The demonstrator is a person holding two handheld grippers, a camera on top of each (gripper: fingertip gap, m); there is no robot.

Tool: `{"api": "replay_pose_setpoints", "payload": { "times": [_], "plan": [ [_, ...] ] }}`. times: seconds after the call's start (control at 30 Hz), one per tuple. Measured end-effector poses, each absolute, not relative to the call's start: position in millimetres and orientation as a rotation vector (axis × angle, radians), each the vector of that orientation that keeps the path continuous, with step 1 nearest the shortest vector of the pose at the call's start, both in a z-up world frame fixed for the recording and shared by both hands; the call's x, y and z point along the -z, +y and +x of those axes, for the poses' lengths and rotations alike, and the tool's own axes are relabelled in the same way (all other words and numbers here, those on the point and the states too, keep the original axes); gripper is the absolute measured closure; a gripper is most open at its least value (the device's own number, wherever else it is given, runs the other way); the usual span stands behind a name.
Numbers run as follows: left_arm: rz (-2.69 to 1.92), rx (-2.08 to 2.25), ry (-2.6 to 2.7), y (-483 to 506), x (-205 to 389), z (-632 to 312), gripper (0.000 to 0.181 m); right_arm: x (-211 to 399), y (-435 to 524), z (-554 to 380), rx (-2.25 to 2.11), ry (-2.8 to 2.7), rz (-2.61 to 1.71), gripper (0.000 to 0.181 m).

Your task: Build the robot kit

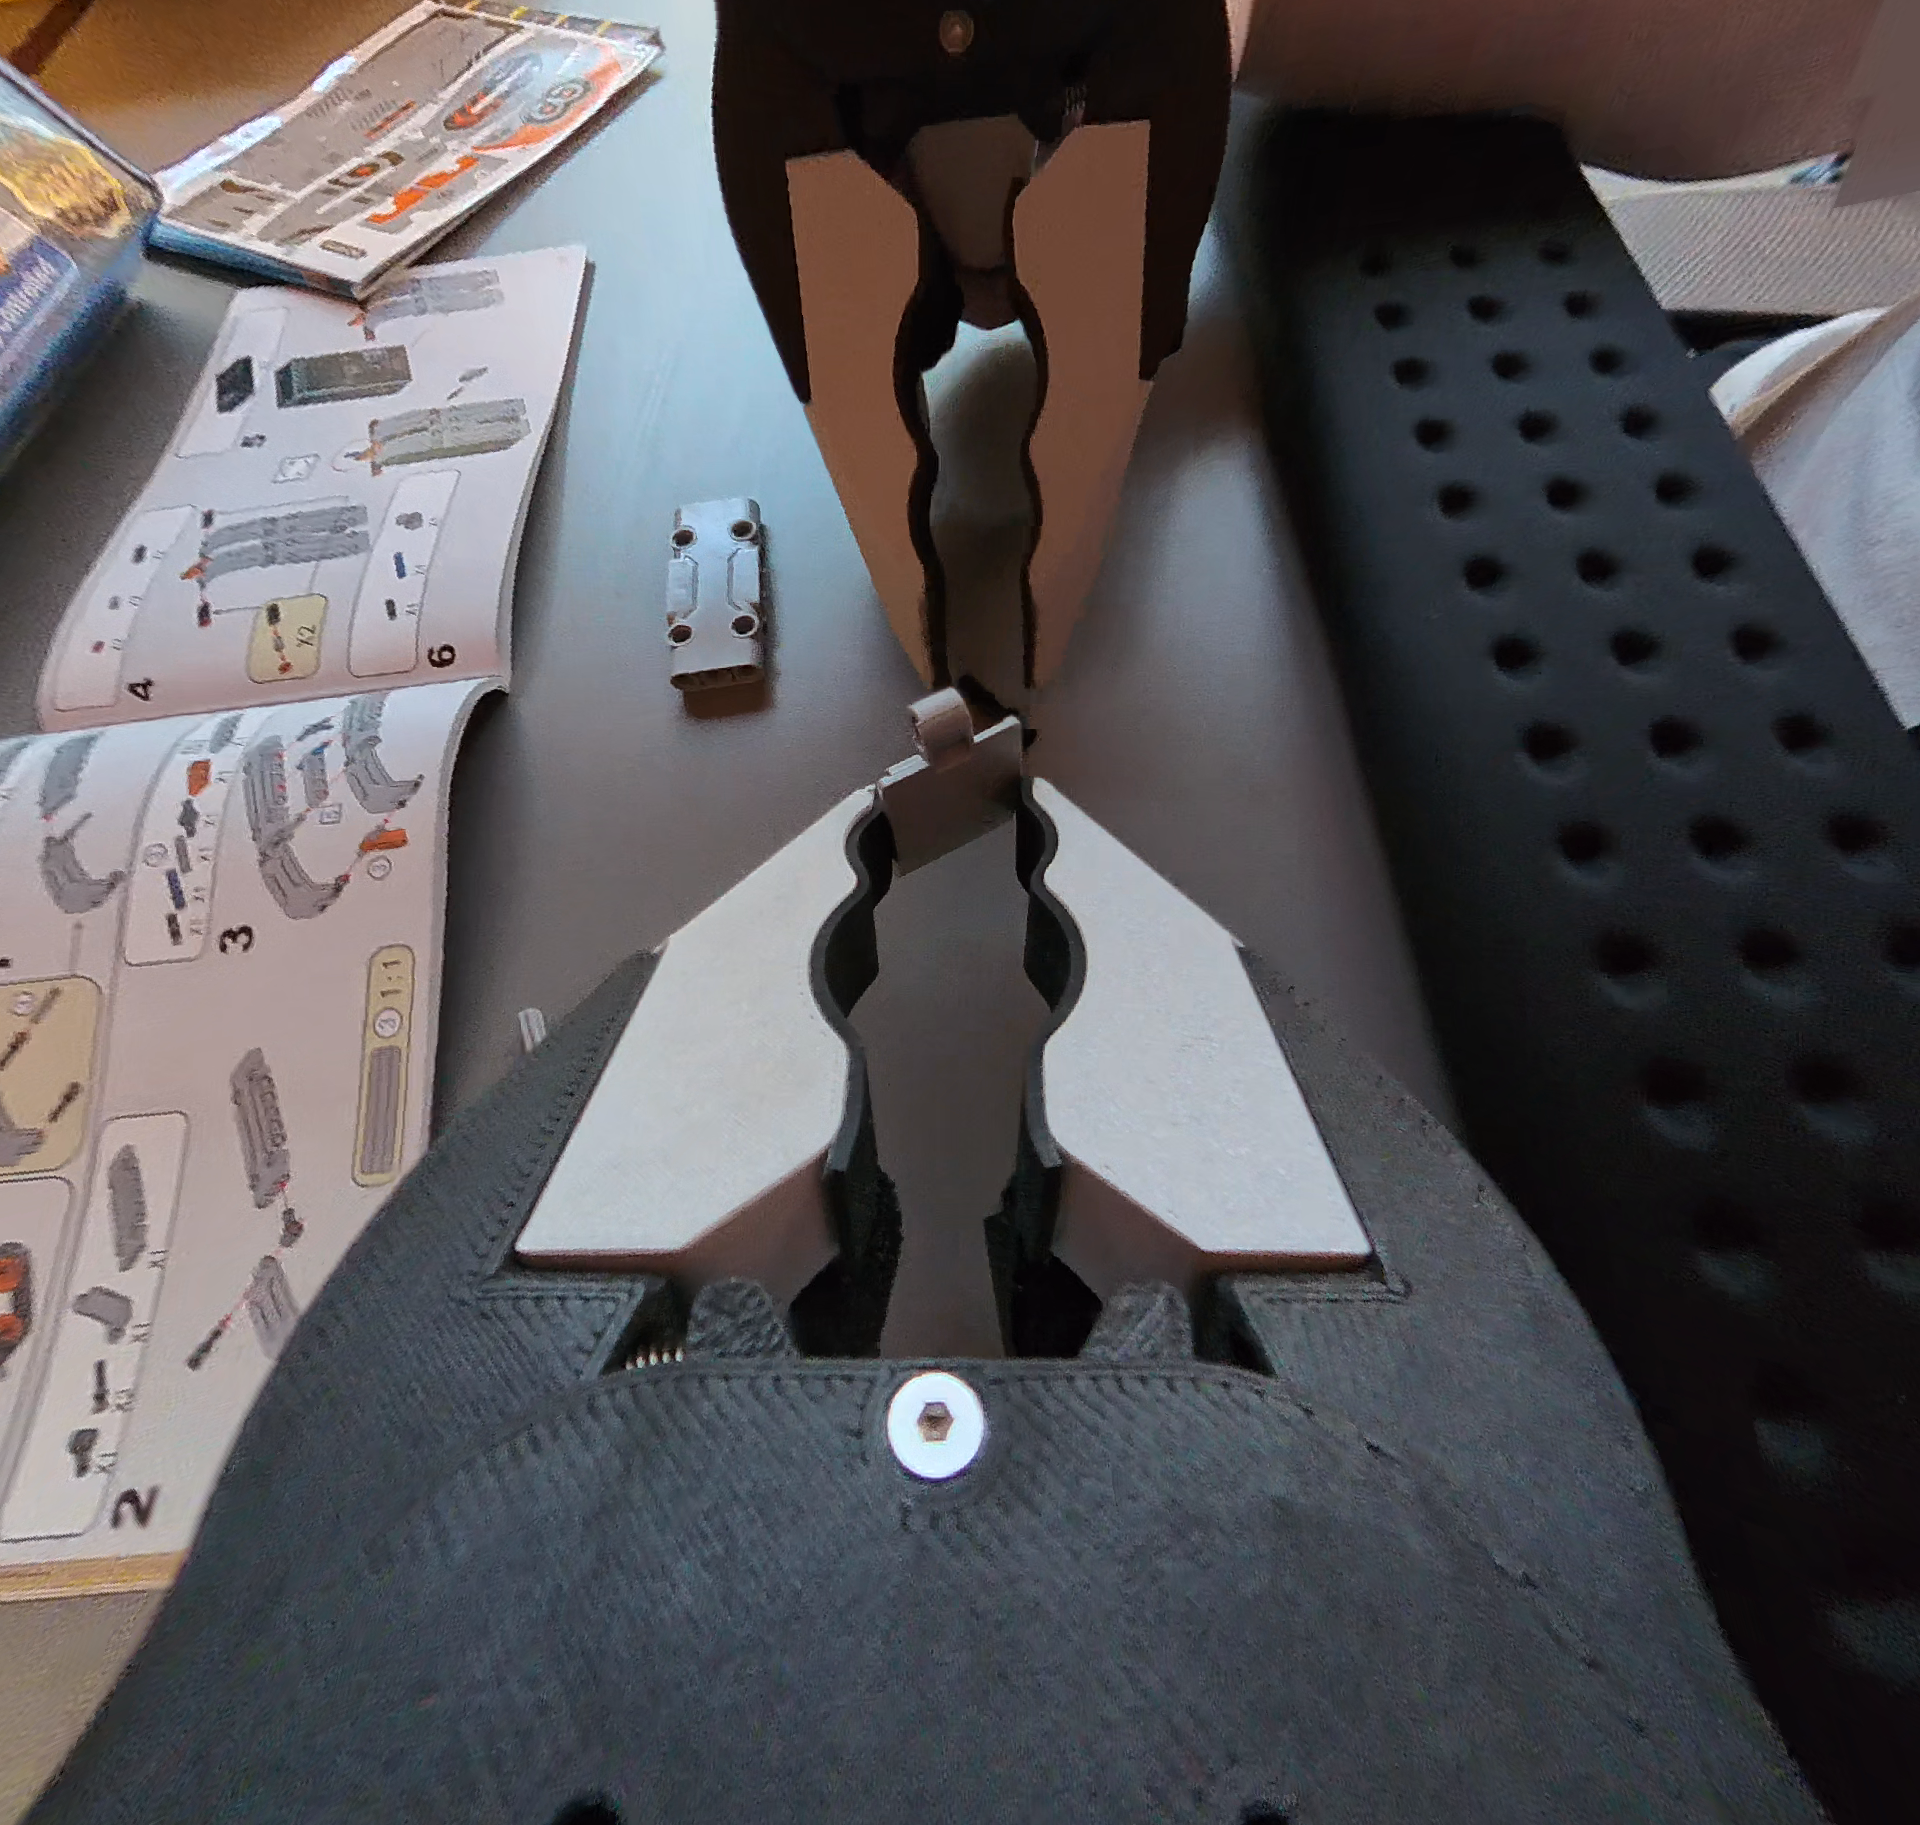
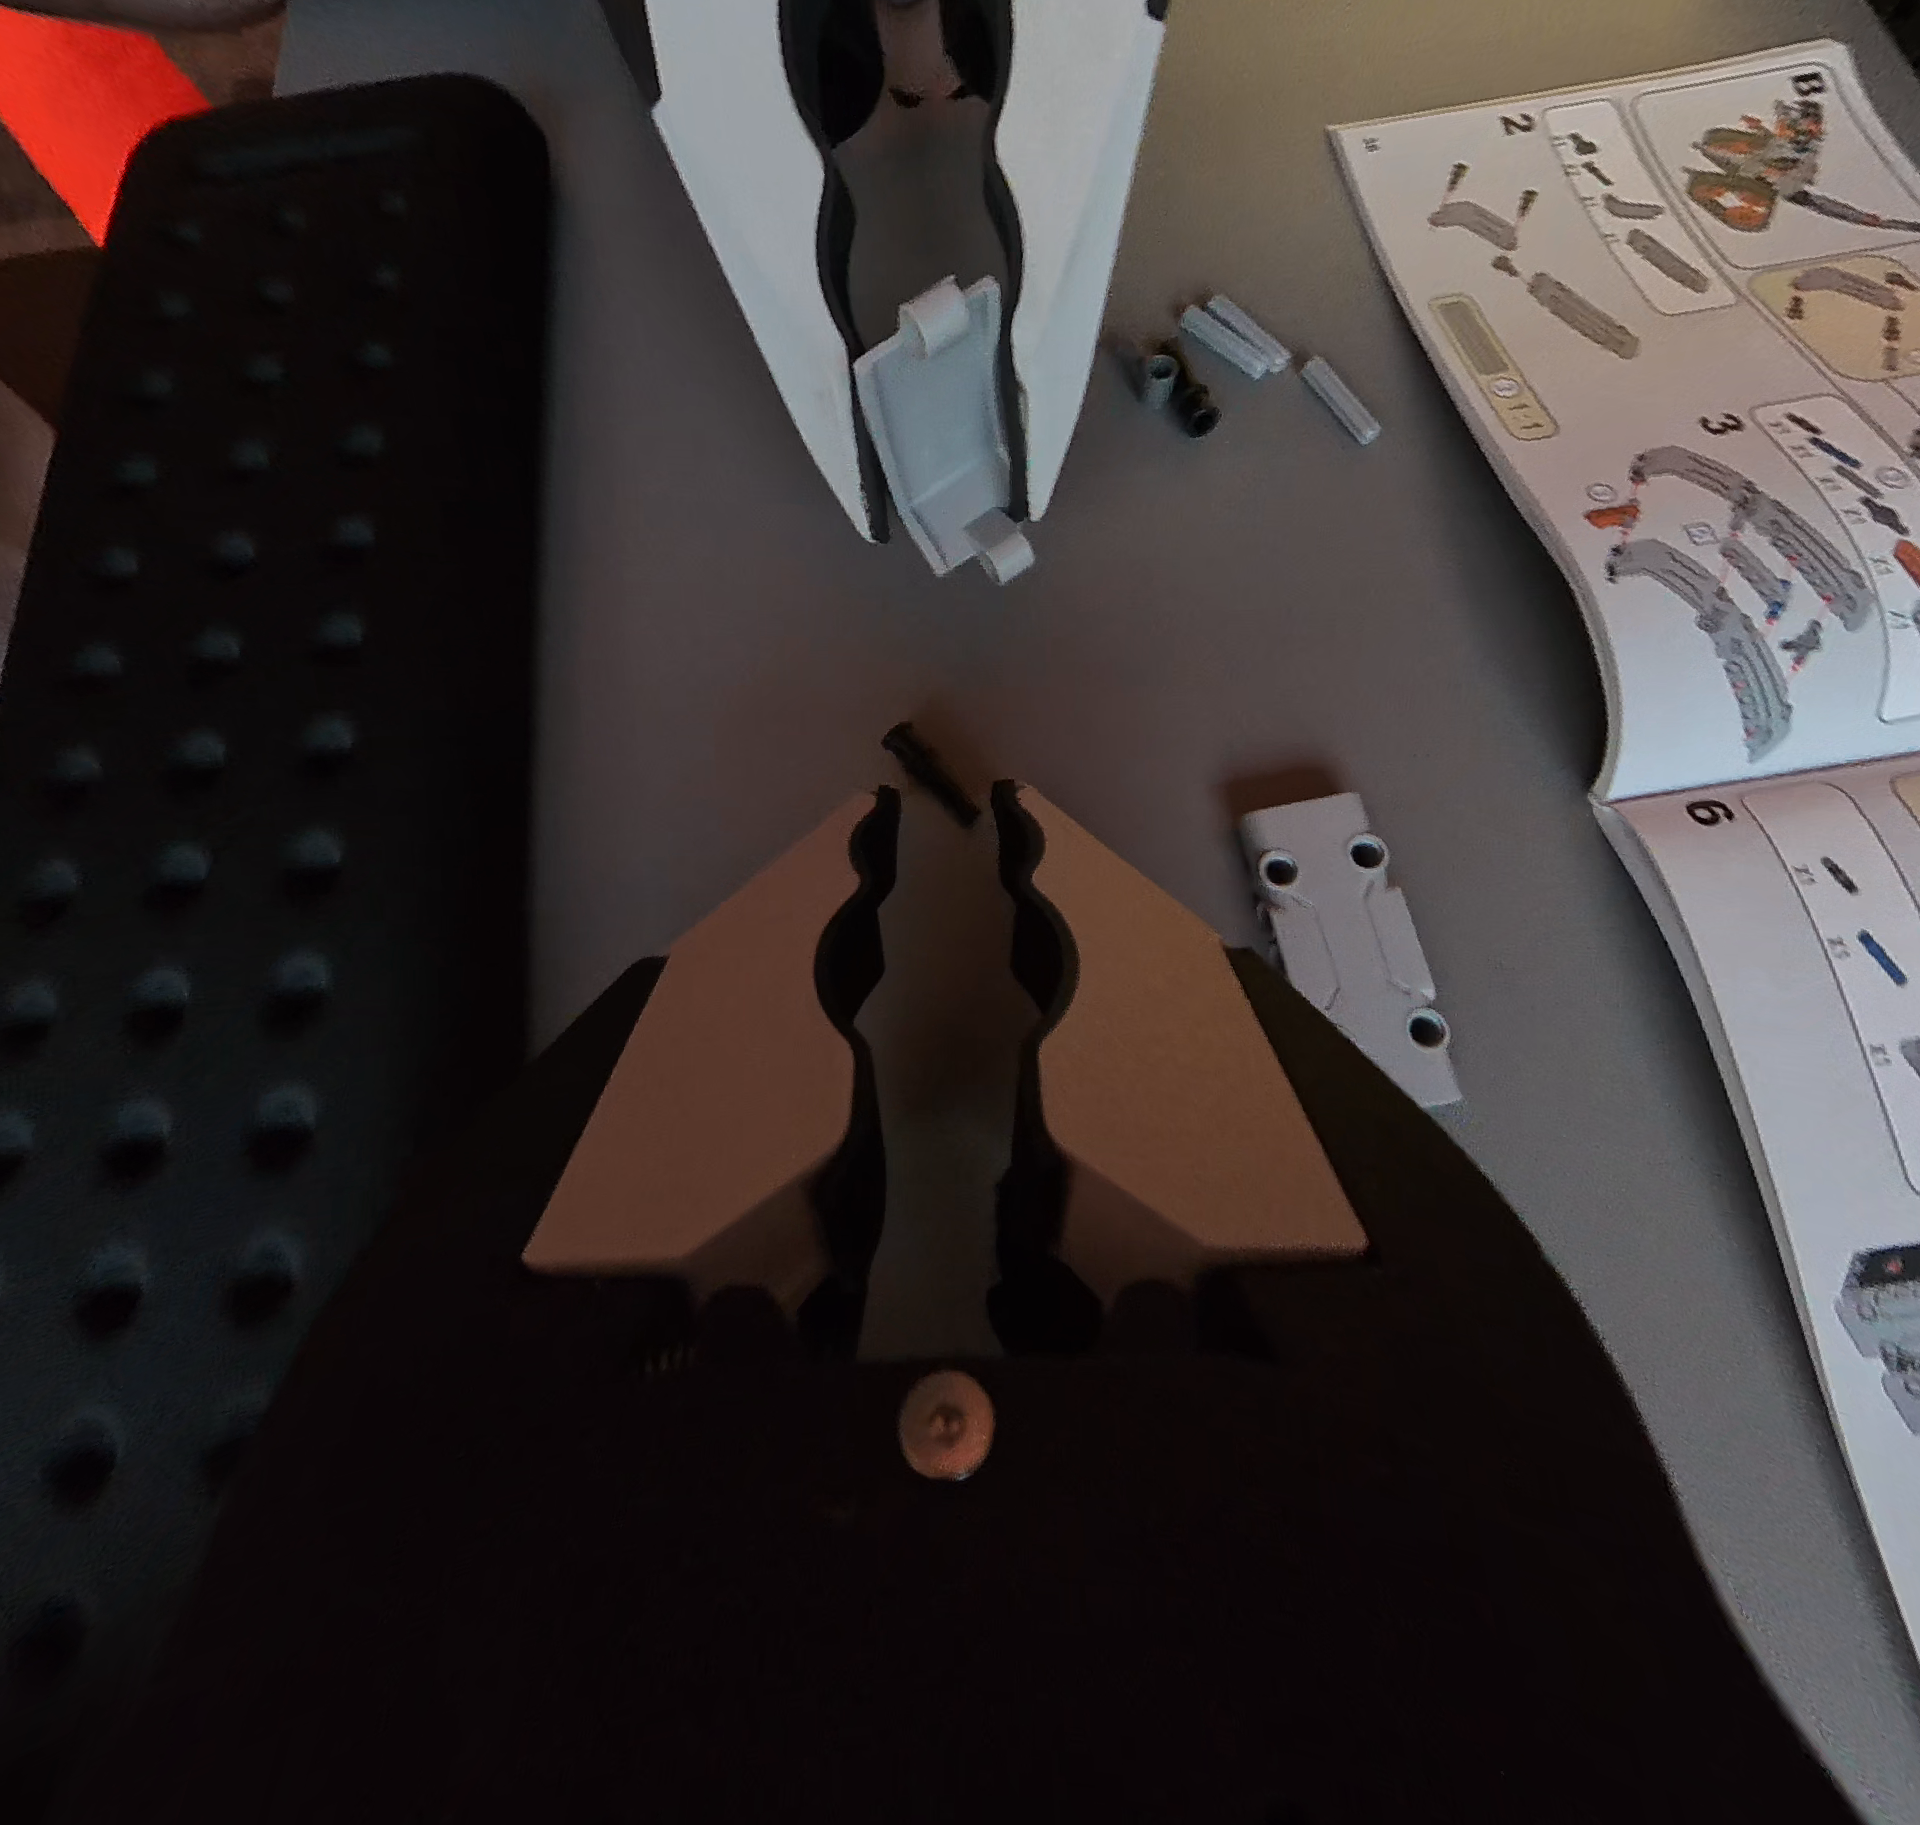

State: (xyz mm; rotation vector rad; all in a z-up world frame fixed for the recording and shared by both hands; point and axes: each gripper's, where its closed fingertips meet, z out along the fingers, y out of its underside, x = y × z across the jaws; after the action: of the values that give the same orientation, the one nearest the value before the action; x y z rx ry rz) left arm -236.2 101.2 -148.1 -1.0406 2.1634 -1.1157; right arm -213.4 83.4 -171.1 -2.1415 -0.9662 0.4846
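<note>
A flat grey panel piece [image 1: 948, 807] with small clips is pinched between the fingertips of the left hand-held gripper [image 1: 951, 819], which is closed upon it above the middle of the grey worktop [image 1: 665, 165]. The right hand-held gripper [image 2: 940, 793] is set opposite, tip to tip; a small black pin [image 2: 932, 773] is seen at its fingertips, apparently nipped between them, though the dim view leaves the contact uncertain. A grey block with round holes [image 1: 717, 603] is laid flat on the worktop just beside the grippers. A few small loose pins and short grey axles [image 2: 1242, 352] are scattered near the open instruction booklet [image 1: 291, 528], which is spread towards one edge of the worktop. Beyond it a sticker sheet [image 1: 416, 144] and a blue box [image 1: 62, 248] are placed; what the box contains cannot be seen. A black perforated mat [image 1: 1590, 632] is laid along the opposite edge.
</note>
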Motion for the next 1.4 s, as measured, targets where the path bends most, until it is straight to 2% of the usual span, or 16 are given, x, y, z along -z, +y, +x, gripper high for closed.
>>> {"api": "replay_pose_setpoints", "payload": {
  "times": [0.2,0.37,0.5,0.67,0.73,0.8,1.07,1.3,1.4],
  "plan": [
    [-1.234,1.114,2.172,116,156,-238,0.159,159,92,-208,-0.585,-0.608,-2.2,0.161],
    [-1.375,1.087,2.254,118,166,-248,0.159,131,101,-225,-0.564,-0.591,-2.04,0.16],
    [-1.36,1.019,2.251,120,164,-248,0.159,109,125,-247,-0.801,-0.382,-2.018,0.165],
    [-1.355,0.91,2.271,122,168,-251,0.159,123,136,-260,-0.908,-0.25,-2.127,0.147],
    [-1.369,0.885,2.281,123,170,-252,0.159,132,135,-266,-0.94,-0.226,-2.184,0.155],
    [-1.376,0.878,2.298,122,170,-255,0.159,139,140,-263,-0.936,-0.191,-2.213,0.174],
    [-1.462,0.888,2.219,139,156,-261,0.159,126,156,-272,-1.405,-0.057,-2.152,0.175],
    [-1.455,0.843,2.125,156,147,-259,0.158,115,173,-271,-1.569,-0.014,-2.129,0.176],
    [-1.377,0.867,1.967,166,120,-251,0.137,90,189,-252,-1.731,0.127,-1.969,0.176]
  ]
}}
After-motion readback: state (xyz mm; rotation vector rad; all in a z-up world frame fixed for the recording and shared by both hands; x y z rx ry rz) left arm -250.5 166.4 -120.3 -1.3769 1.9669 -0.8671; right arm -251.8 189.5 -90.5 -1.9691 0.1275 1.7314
